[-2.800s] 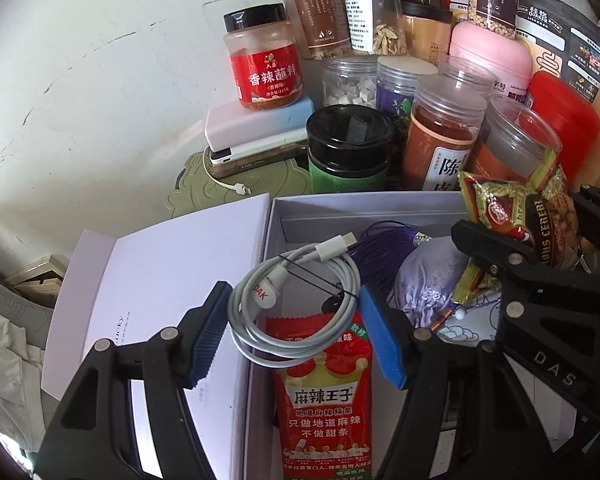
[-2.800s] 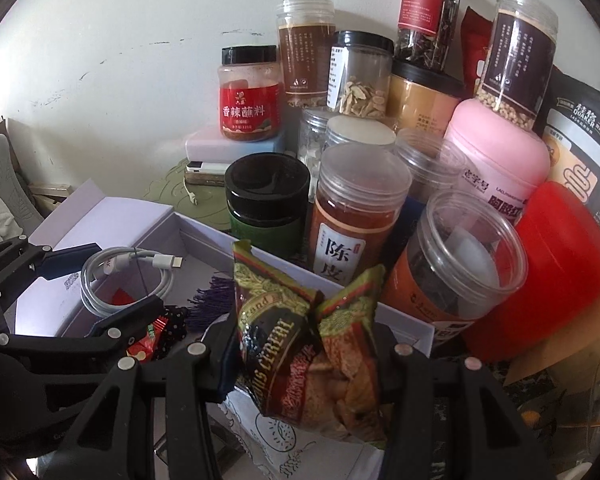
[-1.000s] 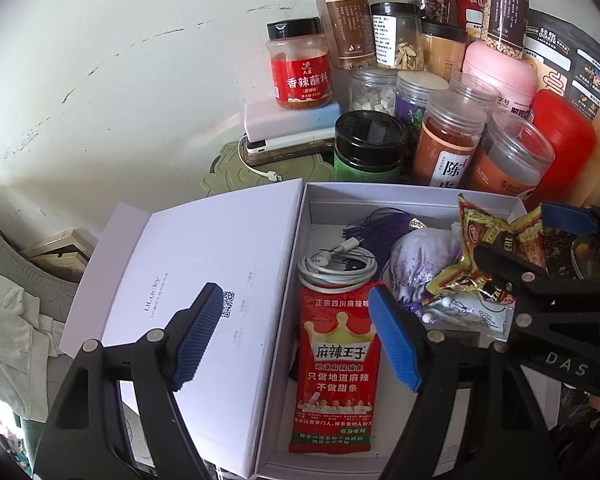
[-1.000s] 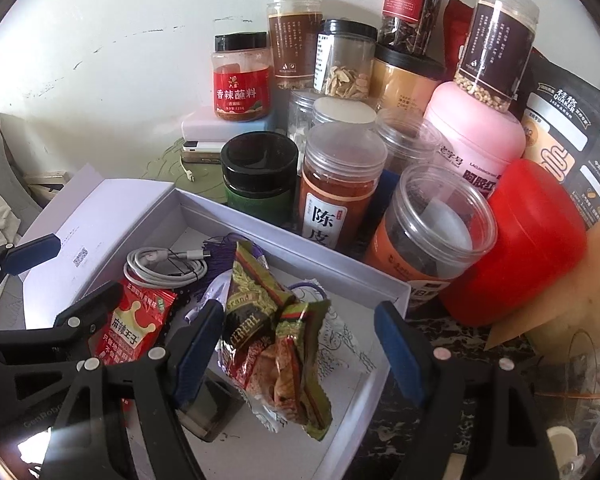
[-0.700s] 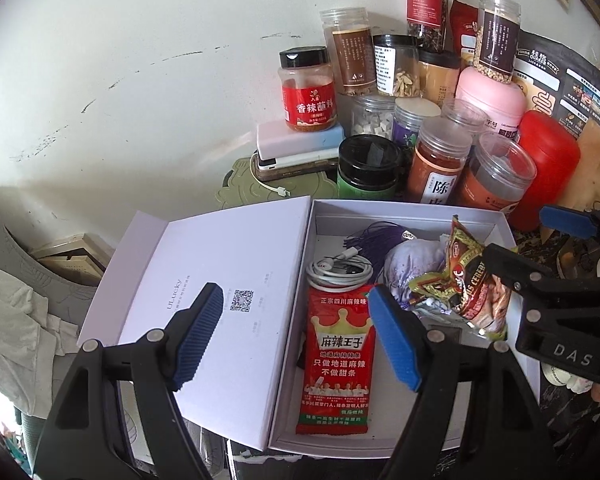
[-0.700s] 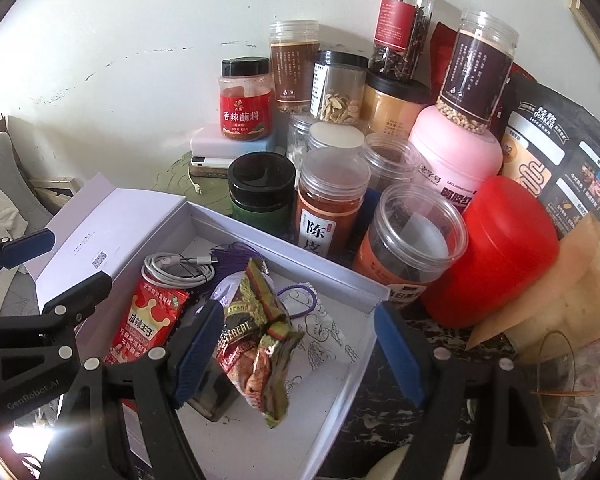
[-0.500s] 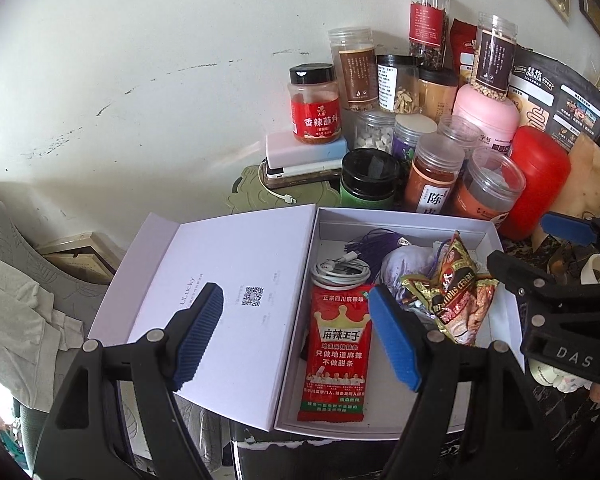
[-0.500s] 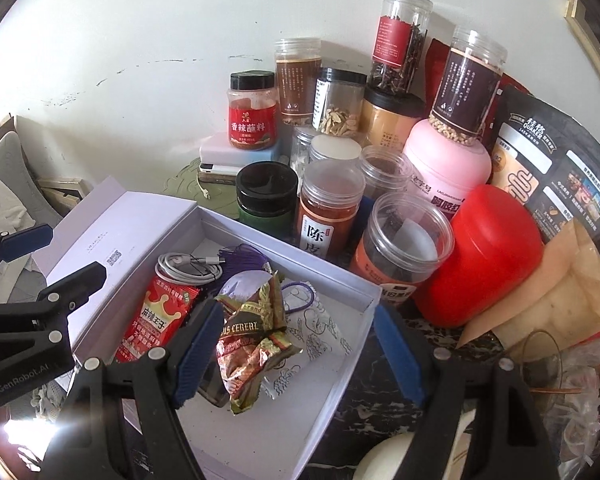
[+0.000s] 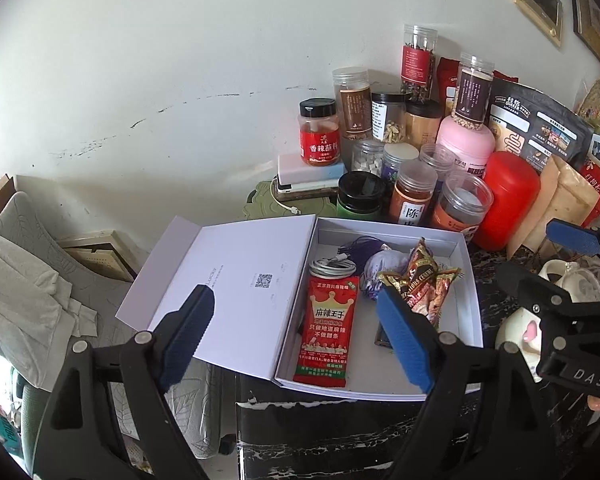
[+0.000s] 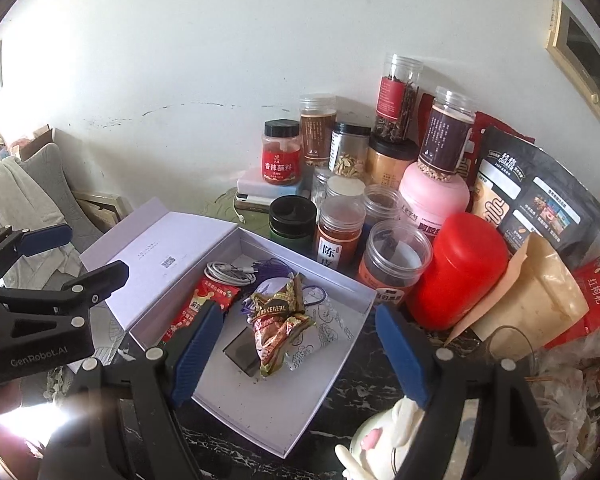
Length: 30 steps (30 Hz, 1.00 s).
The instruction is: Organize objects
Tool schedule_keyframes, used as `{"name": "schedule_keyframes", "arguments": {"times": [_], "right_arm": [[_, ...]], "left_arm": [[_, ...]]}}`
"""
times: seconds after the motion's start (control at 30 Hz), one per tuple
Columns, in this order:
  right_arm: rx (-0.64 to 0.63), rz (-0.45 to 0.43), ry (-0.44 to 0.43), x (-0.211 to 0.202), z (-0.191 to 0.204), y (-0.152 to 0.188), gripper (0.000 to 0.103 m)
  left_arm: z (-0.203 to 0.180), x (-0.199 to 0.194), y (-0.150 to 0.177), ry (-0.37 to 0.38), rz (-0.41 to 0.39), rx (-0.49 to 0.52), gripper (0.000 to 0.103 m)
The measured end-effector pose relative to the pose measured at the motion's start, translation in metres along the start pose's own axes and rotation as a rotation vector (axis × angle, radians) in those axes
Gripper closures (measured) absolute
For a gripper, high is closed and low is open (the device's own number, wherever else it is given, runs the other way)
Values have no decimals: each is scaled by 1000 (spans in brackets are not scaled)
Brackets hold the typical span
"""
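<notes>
An open white box [image 9: 470, 276] [image 10: 336, 350] sits on a dark marbled table top, its lid [image 9: 236, 280] folded out to the left. Inside lie a coiled white cable [image 9: 332, 268], a red snack packet [image 9: 328, 328], a purple pouch [image 9: 374, 270] and a brown cereal packet [image 9: 424, 284] [image 10: 280, 320]. My left gripper [image 9: 296, 336] is open and empty, held back above the box's front. My right gripper [image 10: 300, 356] is open and empty above the box's near right corner.
Many jars stand behind the box: a red-labelled spice jar [image 9: 319, 136], a black-lidded green jar [image 9: 360, 196], a pink tub [image 10: 434, 196], a red canister [image 10: 460, 268]. Bags [image 10: 536, 200] lean at the right. A white ceramic piece [image 10: 384, 436] lies near the front. Grey cloth [image 9: 24, 288] lies left.
My right gripper let go of the cereal packet, which now lies in the box. Both grippers have drawn back and up from the box, open.
</notes>
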State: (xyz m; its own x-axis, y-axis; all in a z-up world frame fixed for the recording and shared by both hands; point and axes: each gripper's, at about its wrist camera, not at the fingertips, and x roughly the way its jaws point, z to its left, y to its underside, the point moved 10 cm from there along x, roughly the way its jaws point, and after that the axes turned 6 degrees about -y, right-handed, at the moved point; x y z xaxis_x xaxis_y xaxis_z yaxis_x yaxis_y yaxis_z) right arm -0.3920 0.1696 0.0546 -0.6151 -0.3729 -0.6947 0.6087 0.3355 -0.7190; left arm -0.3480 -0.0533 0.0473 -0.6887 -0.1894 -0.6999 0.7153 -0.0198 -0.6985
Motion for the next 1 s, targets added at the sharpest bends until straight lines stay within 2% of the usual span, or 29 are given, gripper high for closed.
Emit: {"name": "schedule_keyframes", "arguments": {"times": [0.4,0.57,0.77,1.0], "right_arm": [[-39,-91,-35,-63,11,25,20],[-56,-111,-32,-80,15,43,18],[-46,-128,-107,-97,27,67,16],[-46,-137,-137,-111,35,96,16]], "left_arm": [[-8,-62,32,-2,-36,-3,11],[-6,-80,58,-22,-13,-18,11],[-7,-104,88,-24,-18,-33,11],[-12,-116,125,-17,9,-47,11]]}}
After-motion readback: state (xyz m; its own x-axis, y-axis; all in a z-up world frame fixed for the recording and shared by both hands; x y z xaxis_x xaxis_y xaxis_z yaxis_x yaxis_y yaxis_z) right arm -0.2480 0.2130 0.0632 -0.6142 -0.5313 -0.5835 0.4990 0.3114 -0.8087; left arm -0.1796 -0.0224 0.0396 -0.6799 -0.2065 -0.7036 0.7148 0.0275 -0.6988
